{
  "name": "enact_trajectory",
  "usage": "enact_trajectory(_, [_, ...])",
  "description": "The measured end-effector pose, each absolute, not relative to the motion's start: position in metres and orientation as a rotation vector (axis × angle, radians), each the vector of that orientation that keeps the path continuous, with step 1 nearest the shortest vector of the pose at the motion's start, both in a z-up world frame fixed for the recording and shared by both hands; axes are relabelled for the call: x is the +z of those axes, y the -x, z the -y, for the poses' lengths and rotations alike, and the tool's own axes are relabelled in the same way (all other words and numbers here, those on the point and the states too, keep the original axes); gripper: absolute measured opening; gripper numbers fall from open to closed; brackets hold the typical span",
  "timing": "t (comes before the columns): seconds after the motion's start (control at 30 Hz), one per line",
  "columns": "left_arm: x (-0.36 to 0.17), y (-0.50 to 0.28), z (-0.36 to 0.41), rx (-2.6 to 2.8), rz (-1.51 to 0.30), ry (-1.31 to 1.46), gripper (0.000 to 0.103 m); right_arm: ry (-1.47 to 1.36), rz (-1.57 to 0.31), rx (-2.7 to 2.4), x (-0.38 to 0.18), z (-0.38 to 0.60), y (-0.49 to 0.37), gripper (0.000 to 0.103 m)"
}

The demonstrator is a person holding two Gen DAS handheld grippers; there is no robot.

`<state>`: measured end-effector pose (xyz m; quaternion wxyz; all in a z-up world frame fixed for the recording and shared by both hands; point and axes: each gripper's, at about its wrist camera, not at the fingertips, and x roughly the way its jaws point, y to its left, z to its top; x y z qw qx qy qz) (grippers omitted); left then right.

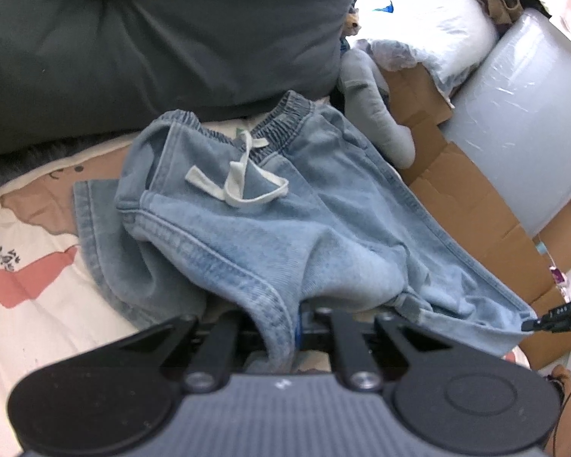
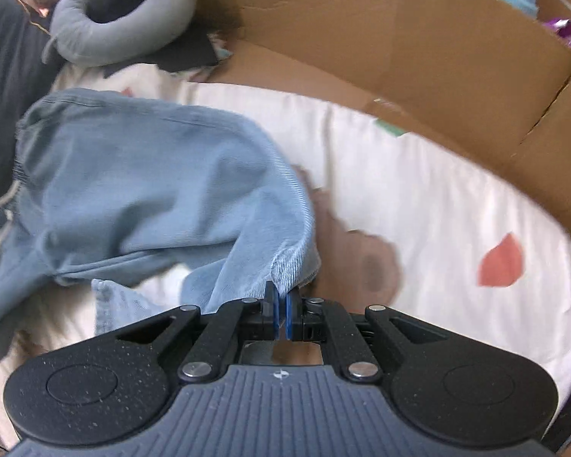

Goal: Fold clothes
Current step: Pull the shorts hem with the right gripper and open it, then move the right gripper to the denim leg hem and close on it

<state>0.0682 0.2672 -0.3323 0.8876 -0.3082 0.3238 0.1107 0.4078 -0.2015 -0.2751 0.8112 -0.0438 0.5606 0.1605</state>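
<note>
Left wrist view: the shorts [image 1: 285, 228], soft, limp, light denim, are spread on the sheet [image 1: 30, 323] from 6 toward 12 o'clock, a hem fold pinched in the nearly closed left gripper [image 1: 285, 327], its pads hidden by cloth. At 6 o'clock in the blurred right wrist view, the right gripper [image 2: 283, 316] is clamped on a hem corner; hems are judged the best holds.

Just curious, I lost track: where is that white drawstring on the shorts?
In the left wrist view, the white drawstring lies just above centre on the denim shorts, below their elastic waistband.
</note>
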Motion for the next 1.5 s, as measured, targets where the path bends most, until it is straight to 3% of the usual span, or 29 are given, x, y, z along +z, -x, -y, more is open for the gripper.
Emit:
enact_trajectory(0.6, [-0.333,-0.076,-0.266,0.252,-0.727,0.629,0.008,0.433,-1.174,0.215,-0.314,0.247,-0.505,0.002])
enact_trajectory(0.8, [-0.339,-0.084,-0.269,0.260,-0.783,0.634,0.012,0.312,-1.234,0.241,-0.337,0.267,-0.520,0.026])
enact_trajectory(0.93, [-0.342,-0.087,-0.266,0.273,-0.823,0.622,0.018,0.199,-1.193,0.262,-0.319,0.281,-0.504,0.054])
enact_trajectory(1.0, [-0.343,-0.087,-0.263,0.273,-0.840,0.614,0.027,0.133,-1.160,0.272,-0.304,0.288,-0.495,0.055])
enact_trajectory(1.07, [-0.342,-0.083,-0.258,0.276,-0.849,0.608,0.045,0.083,-1.132,0.286,-0.291,0.292,-0.484,0.055])
enact_trajectory(1.13, [-0.339,-0.078,-0.254,0.285,-0.856,0.606,0.054,0.045,-1.114,0.323,-0.284,0.291,-0.471,0.056])
enact_trajectory(1.33, [-0.333,-0.068,-0.247,0.302,-0.881,0.597,0.063,0.015,-1.054,0.439,-0.272,0.267,-0.421,0.060])
enact_trajectory(1.5, [-0.340,-0.067,-0.239,0.313,-0.897,0.577,0.063,-0.019,-1.005,0.529,-0.279,0.232,-0.376,0.062])
